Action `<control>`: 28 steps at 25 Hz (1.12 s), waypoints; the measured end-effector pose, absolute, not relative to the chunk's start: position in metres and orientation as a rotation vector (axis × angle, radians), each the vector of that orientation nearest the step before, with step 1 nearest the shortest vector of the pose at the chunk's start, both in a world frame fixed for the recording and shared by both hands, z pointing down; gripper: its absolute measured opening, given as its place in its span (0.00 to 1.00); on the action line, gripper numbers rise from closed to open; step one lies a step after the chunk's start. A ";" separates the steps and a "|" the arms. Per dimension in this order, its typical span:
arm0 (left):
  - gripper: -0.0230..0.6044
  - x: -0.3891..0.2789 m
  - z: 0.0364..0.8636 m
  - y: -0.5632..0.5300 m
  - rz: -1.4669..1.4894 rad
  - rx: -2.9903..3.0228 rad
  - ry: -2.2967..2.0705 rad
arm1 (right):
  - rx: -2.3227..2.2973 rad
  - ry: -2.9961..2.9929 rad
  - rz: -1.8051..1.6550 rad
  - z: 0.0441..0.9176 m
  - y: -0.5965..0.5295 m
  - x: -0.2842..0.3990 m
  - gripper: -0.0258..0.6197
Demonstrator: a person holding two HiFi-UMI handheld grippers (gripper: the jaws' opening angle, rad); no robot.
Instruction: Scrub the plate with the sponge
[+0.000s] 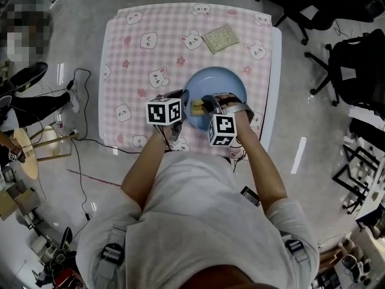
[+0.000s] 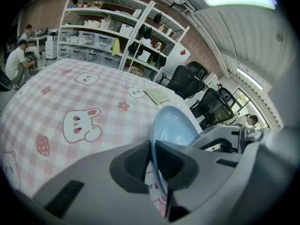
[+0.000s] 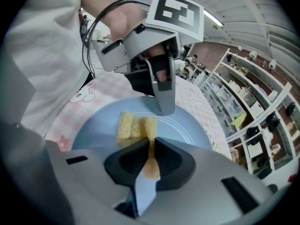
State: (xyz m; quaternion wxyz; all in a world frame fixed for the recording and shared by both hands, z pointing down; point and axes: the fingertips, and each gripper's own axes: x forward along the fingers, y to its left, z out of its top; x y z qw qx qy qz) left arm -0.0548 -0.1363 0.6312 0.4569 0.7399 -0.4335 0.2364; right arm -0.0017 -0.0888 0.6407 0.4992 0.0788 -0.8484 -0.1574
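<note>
In the head view, the blue plate (image 1: 225, 80) lay on the near half of the pink checked table (image 1: 120, 53). The left gripper (image 1: 182, 105) was at its left rim, and the right gripper (image 1: 206, 106) was over its near part with the yellow sponge (image 1: 197, 107). A green pad (image 1: 220, 38) sat well apart, farther back.

The left gripper view showed its jaws closed on the plate's rim.

The right gripper view showed its jaws pinched on the sponge, whose free end touched the plate's face. Scrubbing well likely meant a firm rim clamp and the sponge pressed flat in overlapping circles, without slipping from the pinch.
</note>
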 end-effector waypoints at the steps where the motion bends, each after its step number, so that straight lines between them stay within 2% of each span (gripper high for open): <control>1: 0.10 -0.054 0.631 -0.137 0.581 1.827 -1.066 | 0.177 -2.051 -0.378 0.642 -0.083 0.001 0.11; 11: 0.09 -0.066 0.629 -0.132 0.589 1.837 -1.063 | 0.110 -2.026 -0.296 0.655 -0.036 0.022 0.11; 20: 0.09 -0.061 0.627 -0.132 0.605 1.846 -1.061 | 0.200 -1.965 -0.108 0.666 -0.053 0.080 0.11; 28: 0.09 -0.060 0.623 -0.133 0.609 1.857 -1.059 | 0.382 -1.937 -0.054 0.664 -0.091 0.104 0.11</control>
